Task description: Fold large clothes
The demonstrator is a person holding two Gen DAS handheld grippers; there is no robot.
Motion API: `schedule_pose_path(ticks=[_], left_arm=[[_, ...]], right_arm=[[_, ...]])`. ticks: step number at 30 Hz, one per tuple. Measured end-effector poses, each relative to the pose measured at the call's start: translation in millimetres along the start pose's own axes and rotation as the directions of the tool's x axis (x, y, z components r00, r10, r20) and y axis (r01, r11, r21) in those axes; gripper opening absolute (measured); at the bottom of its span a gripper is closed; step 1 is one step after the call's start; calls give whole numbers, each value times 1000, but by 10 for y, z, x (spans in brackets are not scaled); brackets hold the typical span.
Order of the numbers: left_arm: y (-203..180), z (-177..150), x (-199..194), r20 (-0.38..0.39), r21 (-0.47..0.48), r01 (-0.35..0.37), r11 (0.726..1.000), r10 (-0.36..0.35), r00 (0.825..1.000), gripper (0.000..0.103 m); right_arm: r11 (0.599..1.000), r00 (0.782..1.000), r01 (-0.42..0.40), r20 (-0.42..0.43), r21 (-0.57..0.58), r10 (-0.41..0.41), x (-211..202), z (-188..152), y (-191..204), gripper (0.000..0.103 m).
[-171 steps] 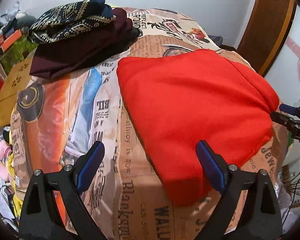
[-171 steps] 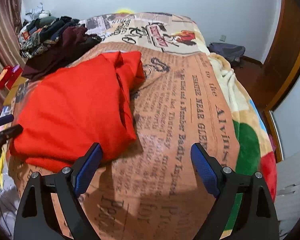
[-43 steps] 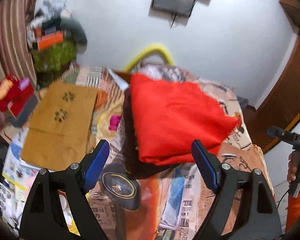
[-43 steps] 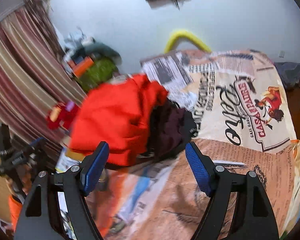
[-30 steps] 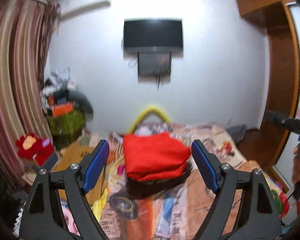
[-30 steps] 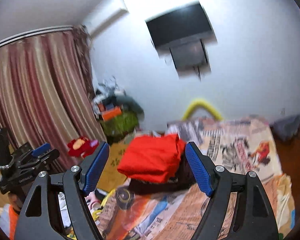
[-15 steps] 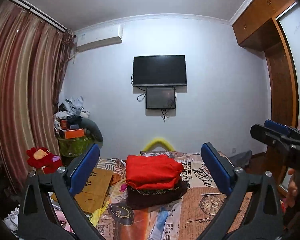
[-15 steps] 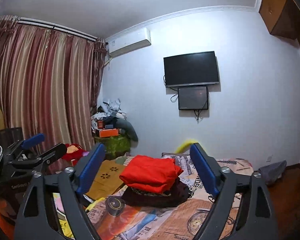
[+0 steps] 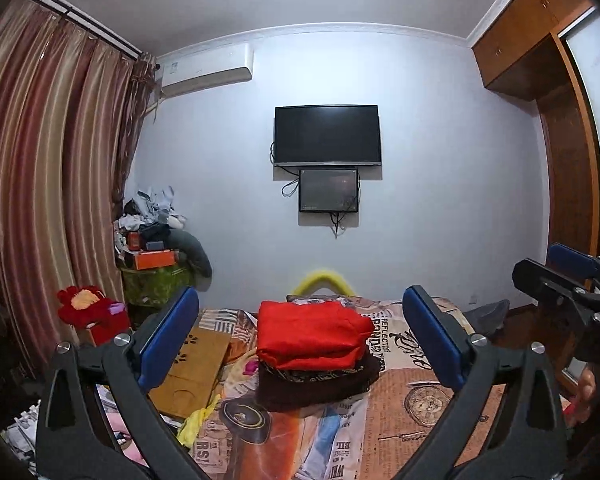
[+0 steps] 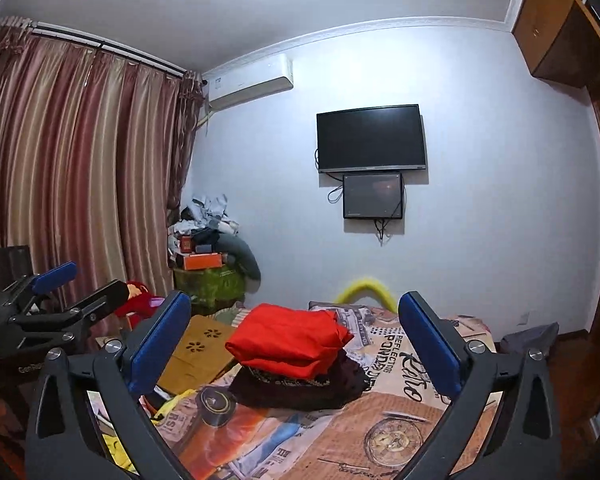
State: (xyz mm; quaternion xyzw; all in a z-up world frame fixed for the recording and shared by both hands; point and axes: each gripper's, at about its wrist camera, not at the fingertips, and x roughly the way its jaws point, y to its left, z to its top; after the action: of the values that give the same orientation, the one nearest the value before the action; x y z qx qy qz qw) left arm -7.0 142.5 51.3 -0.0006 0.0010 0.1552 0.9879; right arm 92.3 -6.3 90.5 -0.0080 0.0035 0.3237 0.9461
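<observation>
Left claw point(image 9: 300, 336) released, right claw point(image 10: 294, 340) opening, empty, folded red garment point(image 9: 312, 334) atop stack, mid-bed

- Left gripper point(image 9: 300, 340) and right gripper point(image 10: 294, 338) are both sporting black plastic frames
- Blue pads point(image 9: 168, 336) lining the fingers
- Silver screws point(image 9: 478, 340) showing at the joints

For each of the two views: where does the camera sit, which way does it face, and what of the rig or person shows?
Left wrist: behind the left hand-held gripper, level toward the TV wall; right hand-held gripper at right edge.
Right wrist: behind the right hand-held gripper, jaws opening, empty; left one at left edge.
Shared: red folded garment atop the dark clothes pile, TV.
</observation>
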Motion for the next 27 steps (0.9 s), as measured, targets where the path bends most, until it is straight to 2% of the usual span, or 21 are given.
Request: schedule_pose_path(ticks=[10, 27], left_arm=[[70, -60, 56, -27, -27, 5, 1000, -6, 1000, 102], [66, -142, 113, -61, -45, 6, 999, -8, 998, 102]], right_arm=[[1000, 999, -6, -37, -25, 5, -32, -75, 61, 103], [1000, 998, -5, -62, 4, 6, -45, -80, 30, 103]])
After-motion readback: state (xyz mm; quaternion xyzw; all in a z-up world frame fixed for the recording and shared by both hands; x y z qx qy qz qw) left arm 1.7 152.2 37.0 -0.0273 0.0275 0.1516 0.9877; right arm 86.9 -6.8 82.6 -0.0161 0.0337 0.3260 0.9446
